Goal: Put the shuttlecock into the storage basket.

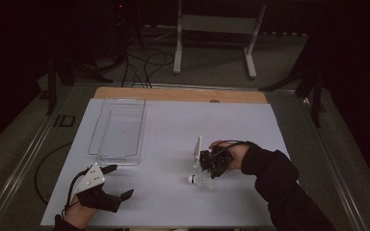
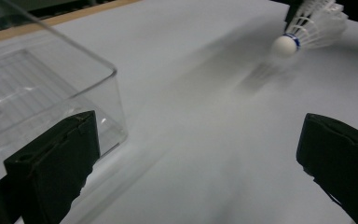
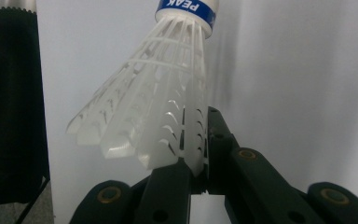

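I am pinching a white plastic shuttlecock (image 3: 158,98) by the edge of its skirt with my right gripper (image 3: 196,158), the jaws closed thin on a few of the ribs near the open rim. In the high view the shuttlecock (image 1: 200,180) is hanging low over the white bench (image 1: 173,202), just in front of my right gripper (image 1: 215,166), cork end pointing toward my left. I am judging it very light, springy and easy to crush: the lattice is bending where I am squeezing, so a soft grip is wise, and the firm cork (image 2: 284,45) would give a surer hold. My left gripper (image 1: 118,183) is waiting near the bench's front edge, jaws spread wide and empty, beside the clear plastic tray (image 1: 99,144).
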{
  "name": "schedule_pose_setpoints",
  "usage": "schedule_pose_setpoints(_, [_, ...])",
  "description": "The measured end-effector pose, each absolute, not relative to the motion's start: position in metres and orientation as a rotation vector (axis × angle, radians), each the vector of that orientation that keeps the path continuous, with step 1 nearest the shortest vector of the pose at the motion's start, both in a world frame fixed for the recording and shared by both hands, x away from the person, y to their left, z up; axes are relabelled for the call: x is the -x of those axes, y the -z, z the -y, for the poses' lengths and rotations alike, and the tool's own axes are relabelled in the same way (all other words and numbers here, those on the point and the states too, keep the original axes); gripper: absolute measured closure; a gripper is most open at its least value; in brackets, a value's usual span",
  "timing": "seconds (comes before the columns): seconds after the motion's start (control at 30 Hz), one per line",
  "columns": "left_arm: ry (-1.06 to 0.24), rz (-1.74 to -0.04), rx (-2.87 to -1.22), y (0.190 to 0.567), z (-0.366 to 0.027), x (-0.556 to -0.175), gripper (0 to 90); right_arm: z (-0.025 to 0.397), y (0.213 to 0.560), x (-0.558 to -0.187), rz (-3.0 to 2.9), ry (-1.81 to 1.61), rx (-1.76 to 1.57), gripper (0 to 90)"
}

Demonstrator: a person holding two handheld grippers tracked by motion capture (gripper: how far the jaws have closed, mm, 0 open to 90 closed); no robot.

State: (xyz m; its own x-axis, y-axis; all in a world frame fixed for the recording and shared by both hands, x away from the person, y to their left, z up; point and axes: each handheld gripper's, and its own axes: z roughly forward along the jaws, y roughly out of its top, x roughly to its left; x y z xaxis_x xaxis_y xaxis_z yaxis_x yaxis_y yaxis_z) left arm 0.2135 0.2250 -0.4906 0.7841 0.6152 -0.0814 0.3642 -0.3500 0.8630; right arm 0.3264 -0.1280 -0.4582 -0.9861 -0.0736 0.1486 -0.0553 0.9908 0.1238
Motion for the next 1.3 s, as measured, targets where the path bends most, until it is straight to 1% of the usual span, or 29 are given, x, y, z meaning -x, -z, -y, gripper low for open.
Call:
schedule_pose_setpoints(0.23, [-0.251,-0.652,-2.044,0.477,-0.216,-0.221,0.0,0.128,0.457,-0.324,2.979,0.187,-0.104,89.9])
schedule_pose_setpoints(0.63, [-0.214,-0.542,-2.132,0.446,-0.202,-0.234,0.0,0.126,0.455,-0.322,2.983,0.238,-0.115,89.9])
schedule_pose_setpoints(0.93, [-0.131,-0.459,-2.195,0.435,-0.184,-0.242,0.0,0.122,0.452,-0.32,2.98,0.246,-0.13,89.9])
schedule_pose_setpoints(1.3, [-0.113,-0.405,-2.275,0.425,-0.161,-0.246,0.0,0.118,0.454,-0.319,2.97,0.248,-0.129,89.8])
